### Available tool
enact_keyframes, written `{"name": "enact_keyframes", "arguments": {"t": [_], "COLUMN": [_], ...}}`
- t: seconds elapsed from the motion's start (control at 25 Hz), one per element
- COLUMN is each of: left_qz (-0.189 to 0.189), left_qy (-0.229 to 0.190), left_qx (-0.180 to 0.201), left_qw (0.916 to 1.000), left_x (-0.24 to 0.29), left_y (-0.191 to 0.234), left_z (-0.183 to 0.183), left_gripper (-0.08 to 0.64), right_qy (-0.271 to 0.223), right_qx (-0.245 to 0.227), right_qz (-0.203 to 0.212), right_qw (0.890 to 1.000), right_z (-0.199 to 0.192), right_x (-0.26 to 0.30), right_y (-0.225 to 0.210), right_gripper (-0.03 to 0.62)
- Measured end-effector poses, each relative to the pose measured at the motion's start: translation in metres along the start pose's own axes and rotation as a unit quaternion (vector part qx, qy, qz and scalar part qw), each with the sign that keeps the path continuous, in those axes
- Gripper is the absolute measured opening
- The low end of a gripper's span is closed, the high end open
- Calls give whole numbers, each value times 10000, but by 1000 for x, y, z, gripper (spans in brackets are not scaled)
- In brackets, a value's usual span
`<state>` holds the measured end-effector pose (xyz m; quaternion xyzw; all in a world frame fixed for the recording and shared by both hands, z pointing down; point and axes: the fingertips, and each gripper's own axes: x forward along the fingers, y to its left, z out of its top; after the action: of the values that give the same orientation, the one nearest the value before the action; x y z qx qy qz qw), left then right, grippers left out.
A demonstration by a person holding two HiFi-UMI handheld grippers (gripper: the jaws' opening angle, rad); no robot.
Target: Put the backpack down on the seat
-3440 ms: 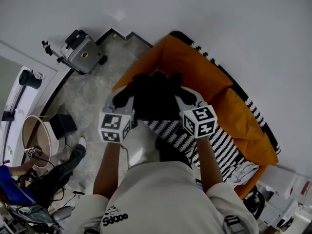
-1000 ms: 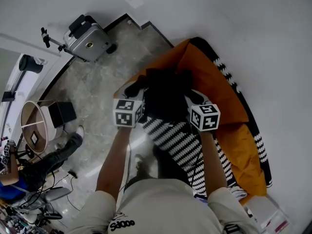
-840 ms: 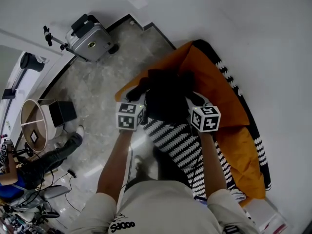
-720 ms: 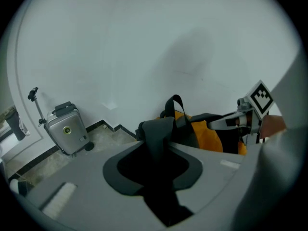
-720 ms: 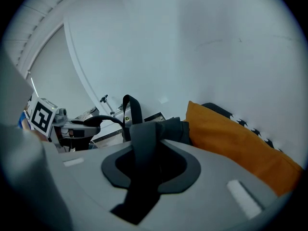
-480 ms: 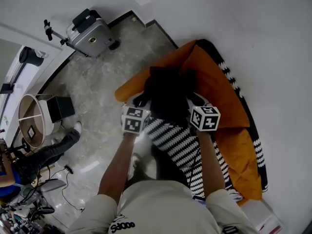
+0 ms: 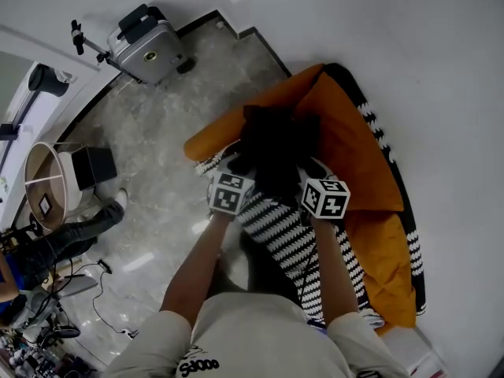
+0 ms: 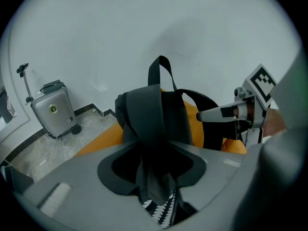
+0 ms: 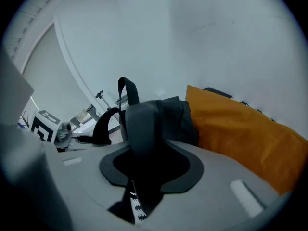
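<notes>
Backpack reaches the seat: the black backpack (image 7: 272, 144) stands upright at the near end of the orange seat (image 7: 346, 148). Its base is on the cushion just above the zigzag cover (image 7: 287, 227), and its back is toward the orange backrest. The left gripper (image 7: 236, 168) and right gripper (image 7: 305, 172) flank it, one on each side, both angled down at it.

In the left gripper view a shoulder strap (image 8: 161, 124) runs down between the jaws. In the right gripper view the other strap (image 9: 142, 129) does the same. Both pairs of jaws have just been opening and now stand apart around their straps. The webbing hangs in the gap and does not look pinched. The top loop (image 8: 159, 69) stands up on its own, which suggests the seat, not the grippers, is carrying the weight.

The main job, lowering the bag onto the cushion, looks done or very nearly so. What seems left is to let the straps slip fully out of the jaws and draw both grippers back. The bag must not tip forward off the seat's front edge.
</notes>
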<state>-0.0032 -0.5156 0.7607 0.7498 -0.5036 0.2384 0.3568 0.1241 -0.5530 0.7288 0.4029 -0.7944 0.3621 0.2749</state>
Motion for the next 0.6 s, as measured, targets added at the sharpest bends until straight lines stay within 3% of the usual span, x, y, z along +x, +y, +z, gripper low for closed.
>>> {"name": "enact_keyframes", "arguments": {"t": [0.28,0.6], "left_qz": [-54,152], "left_qy": [-62,-95], "left_qx": [-224,-352], "left_qw": [9997,9992], "left_x": [8,0], "left_y": [0,16], "left_z": [-17,-36], "left_gripper": [260,330], "right_qy": [61,51], "right_qx": [-3,-51], "right_qz": [103,52], "right_qw": [9999,10000], "right_z": [-10,-18], "right_x": [-1,-13], "right_y": [10,18], "right_gripper": [247,261]}}
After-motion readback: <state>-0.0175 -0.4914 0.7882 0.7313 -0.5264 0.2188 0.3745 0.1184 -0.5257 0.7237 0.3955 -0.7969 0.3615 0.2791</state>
